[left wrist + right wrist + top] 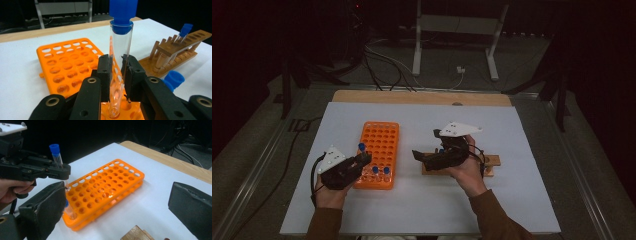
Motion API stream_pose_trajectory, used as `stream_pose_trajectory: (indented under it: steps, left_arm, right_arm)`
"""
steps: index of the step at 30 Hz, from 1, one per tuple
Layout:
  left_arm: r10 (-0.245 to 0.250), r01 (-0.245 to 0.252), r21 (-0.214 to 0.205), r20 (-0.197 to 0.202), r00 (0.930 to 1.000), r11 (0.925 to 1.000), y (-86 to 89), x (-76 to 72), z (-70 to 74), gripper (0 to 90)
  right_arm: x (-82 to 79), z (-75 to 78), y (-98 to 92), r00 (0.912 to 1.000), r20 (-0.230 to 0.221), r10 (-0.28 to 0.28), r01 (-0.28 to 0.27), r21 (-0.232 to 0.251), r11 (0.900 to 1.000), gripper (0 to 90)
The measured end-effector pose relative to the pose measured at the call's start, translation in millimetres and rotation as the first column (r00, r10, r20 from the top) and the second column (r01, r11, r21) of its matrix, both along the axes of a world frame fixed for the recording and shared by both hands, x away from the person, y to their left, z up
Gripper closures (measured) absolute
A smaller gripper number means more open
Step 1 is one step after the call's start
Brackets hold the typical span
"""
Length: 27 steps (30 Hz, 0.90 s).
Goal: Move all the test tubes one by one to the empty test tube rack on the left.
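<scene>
**Tube Held Upright Over the Near Edge of the Orange Rack**

The left gripper (117, 72) pinched a clear tube with a blue cap (120, 50) between its two black jaws, the pads pressed on the glass about halfway down. The tube stood nearly upright, its rounded bottom just above or just inside a hole at the near edge of the orange rack (65, 65); whether it touched the rack could not be told. In the high view the left gripper (362, 161) sat at the rack's near left corner, beside two more blue-capped tubes (381, 171) standing in the rack's (380, 145) front row.

The right gripper (419, 156) had its jaws spread wide with nothing between them; in its own view the two pads (42, 212) stood far apart at the picture's sides. It hovered over the bare white table top (412, 210), between the orange rack and the wooden rack (492, 162), pointing toward the orange rack.

Most holes of the orange rack were open, with the whole far part free. The strip of table between the two racks was bare, as were the far half and the near edge in front of the person's sleeves. In the left gripper view the wooden rack (175, 52) carried one blue-capped tube (183, 32), well apart from the held one, and another blue cap (173, 78) showed just behind the gripper's right jaw.
</scene>
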<state>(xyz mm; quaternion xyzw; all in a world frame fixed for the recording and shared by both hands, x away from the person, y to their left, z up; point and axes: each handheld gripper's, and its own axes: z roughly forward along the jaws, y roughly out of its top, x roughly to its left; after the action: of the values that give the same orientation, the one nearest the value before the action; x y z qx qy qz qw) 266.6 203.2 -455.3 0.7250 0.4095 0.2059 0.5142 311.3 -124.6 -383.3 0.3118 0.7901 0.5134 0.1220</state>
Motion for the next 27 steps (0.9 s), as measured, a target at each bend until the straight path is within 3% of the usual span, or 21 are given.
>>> stream_pose_trajectory:
  steps: [8, 11, 18, 27]
  left_arm:
    - [0.002, -0.001, 0.029, -0.019, 0.9998, 0.9996, -5.1, -3.5, -8.5, 77.3]
    - [0.003, -0.003, 0.019, -0.025, 0.9997, 0.9998, -4.8, -5.1, -10.9, 77.3]
    - [-0.026, 0.027, 0.037, -0.028, 0.9993, 0.9989, -8.2, -11.2, -16.9, 77.2]
    - [-0.055, 0.063, 0.107, -0.075, 0.9956, 0.9923, -11.8, -13.5, -27.2, 77.1]
  right_arm:
    - [-0.6, -1.5, -9.0, 0.9999, 0.0, -0.015, 0.015, 0.014, 0.9998, 1.9]
    - [-1.2, -1.6, -11.4, 0.9998, 0.0, -0.018, 0.018, 0.017, 0.9997, 1.9]
    - [-1.6, -2.9, -14.5, 0.9998, -0.002, -0.02, 0.02, 0.023, 0.9995, 1.9]
    - [-2.7, -3.5, -16.3, 0.9998, -0.005, -0.021, 0.021, 0.026, 0.9994, 1.9]
